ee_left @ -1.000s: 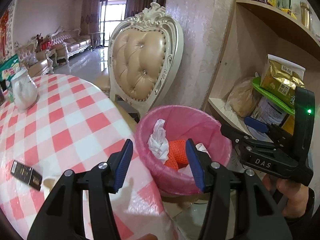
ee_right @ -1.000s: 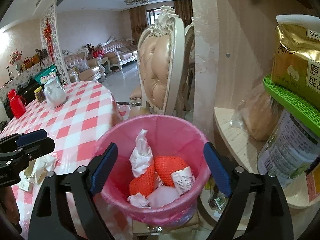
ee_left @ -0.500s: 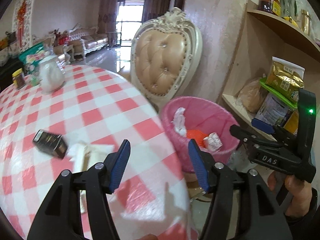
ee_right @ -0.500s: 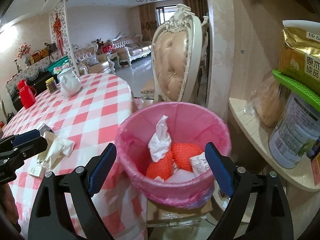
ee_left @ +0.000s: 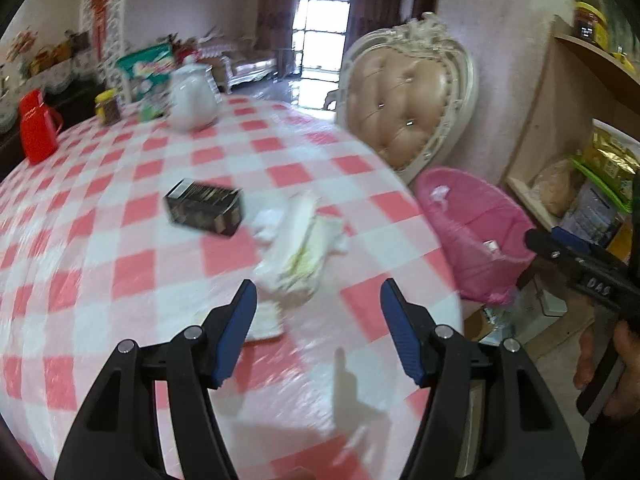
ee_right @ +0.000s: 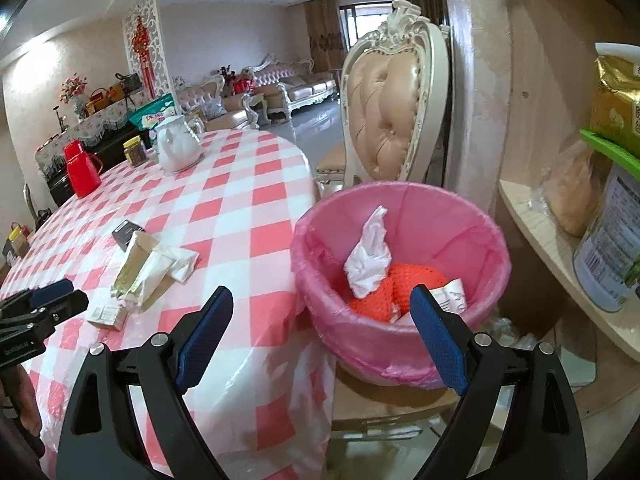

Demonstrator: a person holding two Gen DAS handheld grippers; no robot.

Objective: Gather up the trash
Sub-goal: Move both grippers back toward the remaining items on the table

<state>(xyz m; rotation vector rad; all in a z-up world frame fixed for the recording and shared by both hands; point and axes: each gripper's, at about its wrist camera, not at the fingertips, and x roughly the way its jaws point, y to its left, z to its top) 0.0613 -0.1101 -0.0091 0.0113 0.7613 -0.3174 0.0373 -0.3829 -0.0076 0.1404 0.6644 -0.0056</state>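
Note:
A crumpled cream wrapper (ee_left: 298, 246) (ee_right: 146, 266) lies on the red-and-white checked table (ee_left: 120, 208) (ee_right: 240, 208), just beyond my left gripper (ee_left: 316, 326). That gripper's jaws are opening and hold nothing. A small flat carton (ee_left: 262, 322) (ee_right: 106, 316) rests near its left finger. A black box (ee_left: 204, 208) (ee_right: 126, 232) sits farther back. The pink-lined bin (ee_left: 476, 232) (ee_right: 400, 272) stands off the table's right edge, holding tissue and orange netting. My right gripper (ee_right: 320, 336) hangs open and empty before the bin.
A white teapot (ee_left: 192, 96) (ee_right: 176, 148), a red flask (ee_left: 38, 126) (ee_right: 82, 168) and a jar (ee_left: 108, 106) stand at the table's far side. A padded chair (ee_left: 408, 108) (ee_right: 394, 100) stands behind the bin. Wooden shelves (ee_right: 560, 232) with packets fill the right.
My left gripper has swung left from over the bin to above the table, and the wrapper has come into view ahead of it. Its jaws stand wider. My right gripper drew back slightly.

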